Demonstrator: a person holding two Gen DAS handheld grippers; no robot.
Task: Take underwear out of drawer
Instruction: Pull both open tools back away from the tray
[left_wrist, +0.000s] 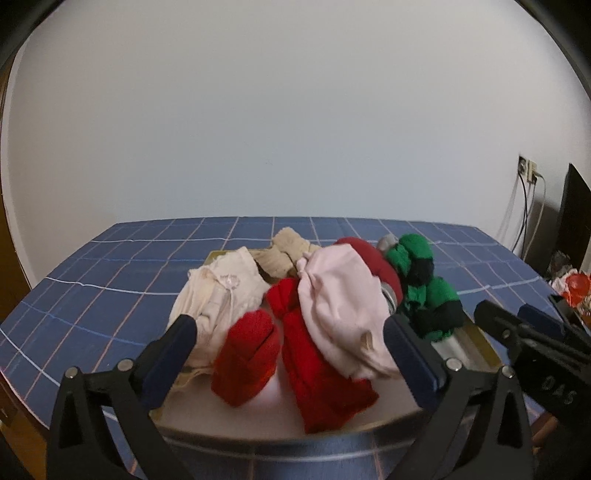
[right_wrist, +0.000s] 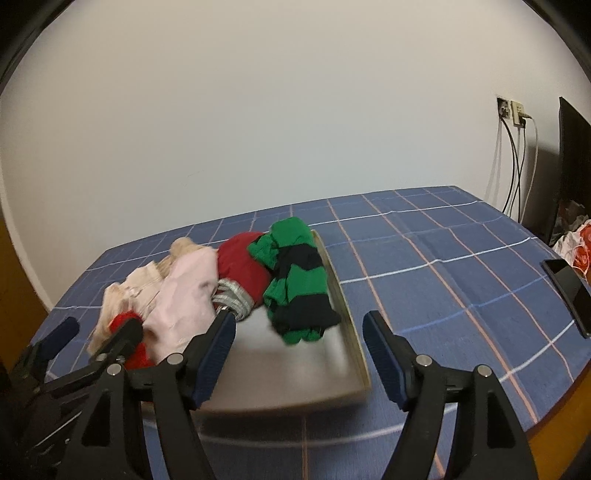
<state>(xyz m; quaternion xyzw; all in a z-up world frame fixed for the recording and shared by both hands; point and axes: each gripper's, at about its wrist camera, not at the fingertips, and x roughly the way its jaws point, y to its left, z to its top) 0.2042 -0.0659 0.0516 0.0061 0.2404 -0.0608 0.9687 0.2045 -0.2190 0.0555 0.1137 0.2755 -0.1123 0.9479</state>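
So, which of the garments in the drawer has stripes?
The green and black garment at the right end of the drawer; the red, pink and cream pieces are plain.

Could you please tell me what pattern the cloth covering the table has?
The blue tablecloth has a grid of thin white and pinkish lines, clearest in the right wrist view.

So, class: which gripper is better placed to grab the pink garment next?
Probably the left gripper: its open jaws frame the pink garment. The right gripper faces bare drawer floor.
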